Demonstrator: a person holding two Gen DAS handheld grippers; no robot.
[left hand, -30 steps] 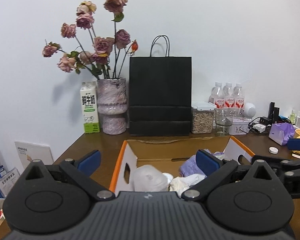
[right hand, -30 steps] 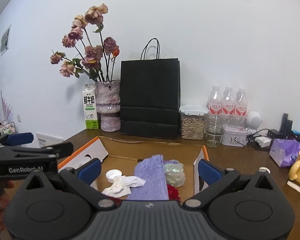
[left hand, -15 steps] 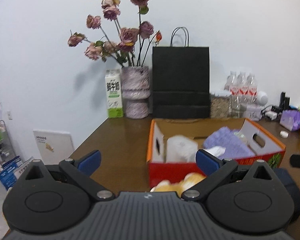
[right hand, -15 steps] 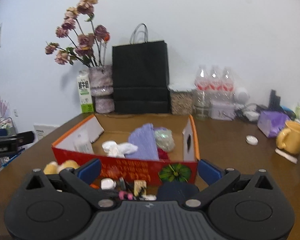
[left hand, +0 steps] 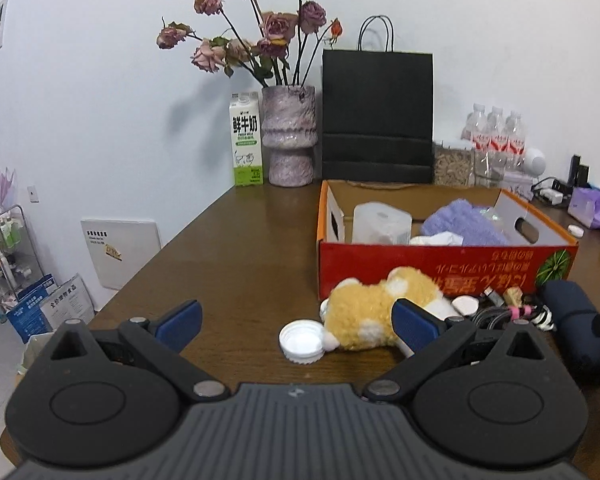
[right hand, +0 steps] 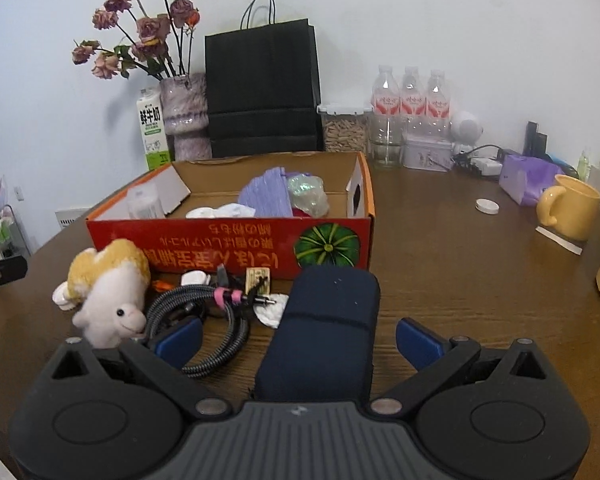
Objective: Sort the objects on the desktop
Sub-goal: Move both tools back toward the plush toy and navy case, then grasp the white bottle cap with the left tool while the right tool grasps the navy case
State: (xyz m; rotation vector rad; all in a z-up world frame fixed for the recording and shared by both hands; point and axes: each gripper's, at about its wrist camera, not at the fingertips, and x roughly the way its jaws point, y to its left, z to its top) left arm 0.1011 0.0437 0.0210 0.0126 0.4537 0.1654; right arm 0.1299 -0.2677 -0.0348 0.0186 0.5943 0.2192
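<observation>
Both grippers are spread wide and hold nothing: the left gripper point(left hand: 296, 322) frames a white lid point(left hand: 301, 341) beside the plush toy point(left hand: 379, 314) at centre frame, the right gripper point(right hand: 298, 338) straddles a navy pouch point(right hand: 323, 332) below the red box point(right hand: 228, 244)

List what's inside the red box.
Inside the red box: translucent container, purple cloth, white crumpled cloth, clear wrapper, something red. Anything beneath them is covered.
</observation>
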